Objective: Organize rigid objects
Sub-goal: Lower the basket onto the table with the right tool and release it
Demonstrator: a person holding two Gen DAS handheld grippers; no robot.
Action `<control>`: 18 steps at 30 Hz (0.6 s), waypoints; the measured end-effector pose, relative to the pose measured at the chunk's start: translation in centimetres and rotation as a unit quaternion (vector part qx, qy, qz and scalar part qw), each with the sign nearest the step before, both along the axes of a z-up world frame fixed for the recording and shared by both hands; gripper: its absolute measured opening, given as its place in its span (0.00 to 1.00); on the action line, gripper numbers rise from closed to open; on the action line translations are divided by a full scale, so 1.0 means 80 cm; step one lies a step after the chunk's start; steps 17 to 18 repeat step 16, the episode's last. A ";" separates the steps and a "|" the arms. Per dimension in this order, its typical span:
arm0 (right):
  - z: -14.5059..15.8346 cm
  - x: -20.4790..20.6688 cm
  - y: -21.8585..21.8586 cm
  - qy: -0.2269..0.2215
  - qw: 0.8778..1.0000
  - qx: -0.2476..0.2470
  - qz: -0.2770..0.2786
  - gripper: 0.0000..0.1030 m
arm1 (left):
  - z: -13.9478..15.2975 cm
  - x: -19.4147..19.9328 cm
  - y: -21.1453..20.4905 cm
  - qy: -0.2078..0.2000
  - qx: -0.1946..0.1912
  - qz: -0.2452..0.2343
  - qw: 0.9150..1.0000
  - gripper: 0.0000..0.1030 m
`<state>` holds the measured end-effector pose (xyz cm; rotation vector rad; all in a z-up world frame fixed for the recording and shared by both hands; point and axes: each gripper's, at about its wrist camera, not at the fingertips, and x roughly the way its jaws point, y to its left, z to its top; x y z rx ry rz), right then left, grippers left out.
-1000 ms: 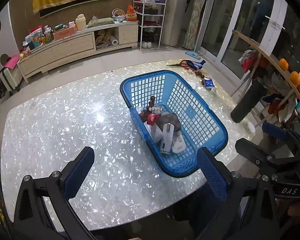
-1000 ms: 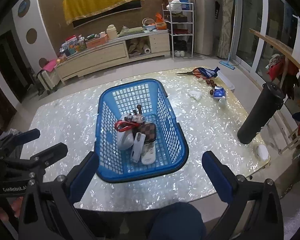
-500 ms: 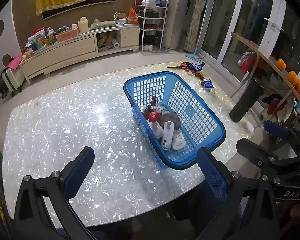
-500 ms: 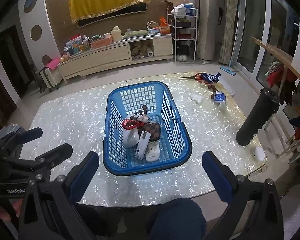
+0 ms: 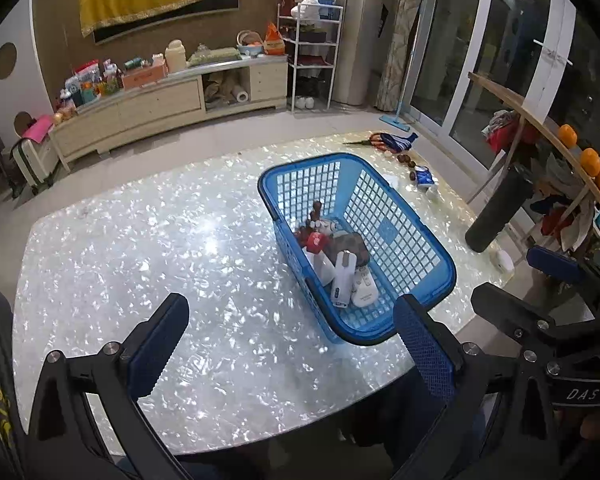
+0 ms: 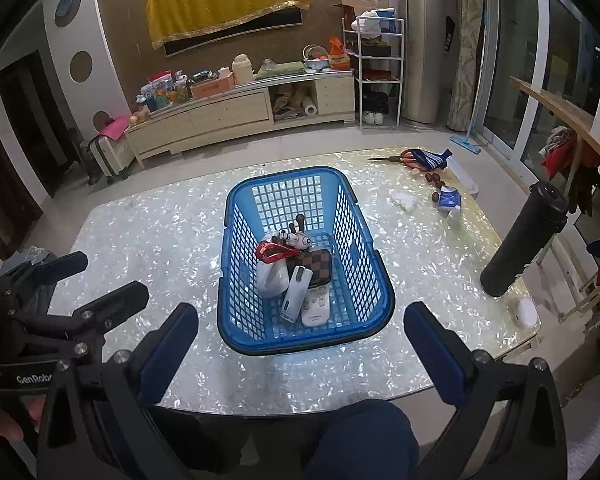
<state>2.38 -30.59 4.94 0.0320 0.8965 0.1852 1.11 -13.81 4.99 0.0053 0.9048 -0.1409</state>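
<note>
A blue plastic basket (image 6: 364, 248) (image 5: 404, 224) stands on the pearly white table (image 6: 160, 240) (image 5: 140, 264). Inside it lie a white power bank (image 6: 296, 292) (image 5: 342, 276), a white remote (image 6: 316, 306), a brown checkered wallet (image 6: 316, 266), a white pouch with a red strap (image 6: 270, 254) and a small toy figure (image 6: 296, 236). My right gripper (image 6: 300, 348) hangs open over the table's near edge, in front of the basket. My left gripper (image 5: 288, 340) is open too, held above the table to the basket's left. Both hold nothing.
A black cylinder (image 6: 520, 240) stands at the table's right edge, with a white round case (image 6: 522, 312) near it. Scissors and a blue cloth (image 6: 424, 158), small brown nuts (image 6: 434, 178), a blue packet (image 6: 448, 200) and a crumpled tissue (image 6: 404, 198) lie at the far right. A knee (image 6: 364, 432) shows below.
Both grippers have pulled back and risen from the basket, so it looks smaller and farther. The basket and its contents have not moved.
</note>
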 end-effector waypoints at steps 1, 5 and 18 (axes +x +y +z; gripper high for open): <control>0.000 0.000 0.000 -0.001 1.000 0.002 0.000 1.00 | 0.001 0.000 0.000 -0.001 0.001 0.001 1.000 1.00; -0.001 0.002 -0.001 -0.001 1.000 0.004 0.002 1.00 | 0.001 0.000 0.001 -0.001 -0.001 0.001 1.000 1.00; -0.002 0.003 0.000 -0.004 1.000 0.007 0.006 1.00 | 0.001 0.002 0.000 -0.006 -0.006 -0.001 1.000 1.00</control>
